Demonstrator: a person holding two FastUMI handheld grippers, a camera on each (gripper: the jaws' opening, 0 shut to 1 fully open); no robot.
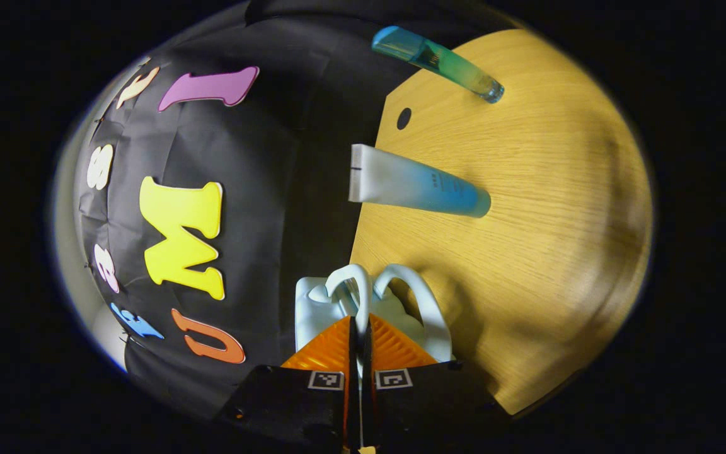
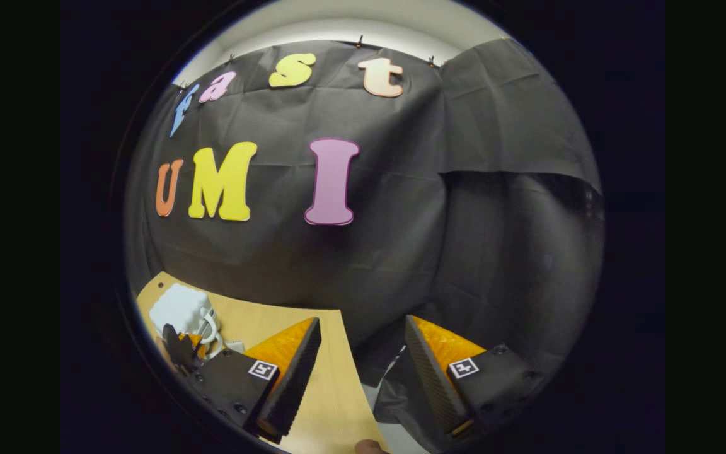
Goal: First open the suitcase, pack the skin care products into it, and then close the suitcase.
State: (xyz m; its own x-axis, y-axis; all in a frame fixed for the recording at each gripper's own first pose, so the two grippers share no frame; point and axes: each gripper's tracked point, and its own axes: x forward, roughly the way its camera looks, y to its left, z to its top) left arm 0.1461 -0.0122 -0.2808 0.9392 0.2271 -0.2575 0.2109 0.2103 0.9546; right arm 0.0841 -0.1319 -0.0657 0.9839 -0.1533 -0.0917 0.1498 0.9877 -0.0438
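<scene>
L gripper [image 1: 359, 328] pinched tight on one suitcase handle [image 1: 351, 287] — small white suitcase [image 1: 312, 299] at table edge. White-blue tube [image 1: 416, 187] just beyond, lying crosswise. R gripper [image 2: 360, 366] wide open, empty, farther off.

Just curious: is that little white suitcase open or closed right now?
Closed: the white suitcase shows no gap, both handles together, pinched by the left gripper.

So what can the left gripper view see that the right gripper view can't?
Left gripper view alone: two tubes on the table, a green-blue tube and a white-blue tube, plus the left gripper shut on a white handle. Right gripper view alone: the open right gripper, holding nothing. Both share the wooden table and the small white suitcase.
</scene>
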